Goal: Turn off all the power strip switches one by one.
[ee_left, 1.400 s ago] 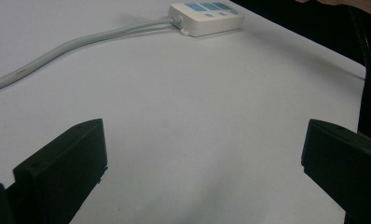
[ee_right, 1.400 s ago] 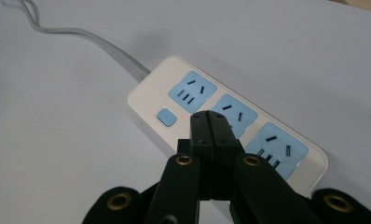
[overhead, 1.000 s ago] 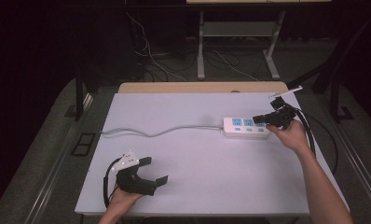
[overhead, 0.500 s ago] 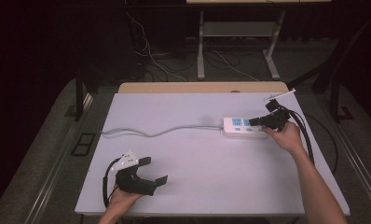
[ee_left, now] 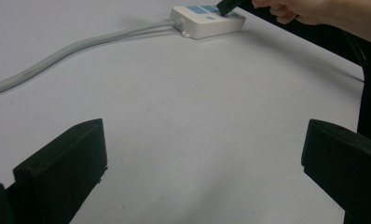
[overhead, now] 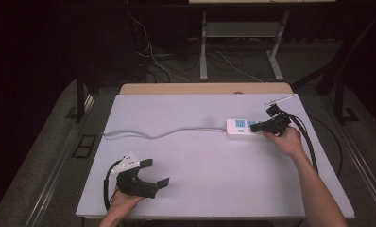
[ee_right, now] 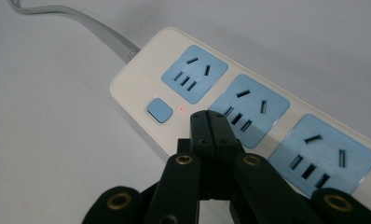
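R gripper (ee_right: 208,122) fingers pressed together, nothing between; tips over white plastic power strip w/ three blue sockets (ee_right: 249,116), just beside its small blue button (ee_right: 159,110) and lit red dot; strip sits at far right of white bench (overhead: 214,161), grey cable (overhead: 162,134) running left; L gripper (overhead: 153,174) near front-left edge, fingers wide, empty.

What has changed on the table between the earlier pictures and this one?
The right gripper, its fingers shut on nothing, has come down and slightly nearer the person, so its tip now sits just over the power strip, close to the blue switch. It took hold of nothing. The left gripper stayed open near the table's front edge, and the strip and its grey cable lie as before.
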Demonstrator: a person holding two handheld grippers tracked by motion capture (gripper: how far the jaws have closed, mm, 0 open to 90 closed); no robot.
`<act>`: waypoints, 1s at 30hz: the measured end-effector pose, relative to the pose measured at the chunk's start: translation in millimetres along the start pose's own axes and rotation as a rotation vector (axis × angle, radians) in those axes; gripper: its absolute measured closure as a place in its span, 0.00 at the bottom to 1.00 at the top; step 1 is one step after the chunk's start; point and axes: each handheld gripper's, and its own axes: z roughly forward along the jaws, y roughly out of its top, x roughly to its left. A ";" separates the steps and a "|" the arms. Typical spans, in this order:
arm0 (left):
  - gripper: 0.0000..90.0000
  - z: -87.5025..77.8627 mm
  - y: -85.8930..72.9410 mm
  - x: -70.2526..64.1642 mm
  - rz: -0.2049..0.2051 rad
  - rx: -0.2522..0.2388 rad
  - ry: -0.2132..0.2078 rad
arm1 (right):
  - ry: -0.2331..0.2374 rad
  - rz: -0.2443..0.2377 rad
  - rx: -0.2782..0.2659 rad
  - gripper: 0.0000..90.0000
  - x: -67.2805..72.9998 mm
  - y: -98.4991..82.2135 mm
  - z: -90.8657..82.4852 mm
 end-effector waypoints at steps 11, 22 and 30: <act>0.00 0.6 0.1 -0.6 0.001 0.003 -0.004 | 0.012 0.008 -0.023 1.00 -2.3 -3.4 -0.1; 0.00 0.6 0.3 -0.5 0.004 0.007 -0.007 | 0.029 0.022 -0.069 1.00 -4.2 -10.5 -0.3; 0.00 -0.1 0.4 -0.3 0.004 0.004 -0.008 | 0.021 0.027 -0.091 1.00 -3.2 -13.9 0.2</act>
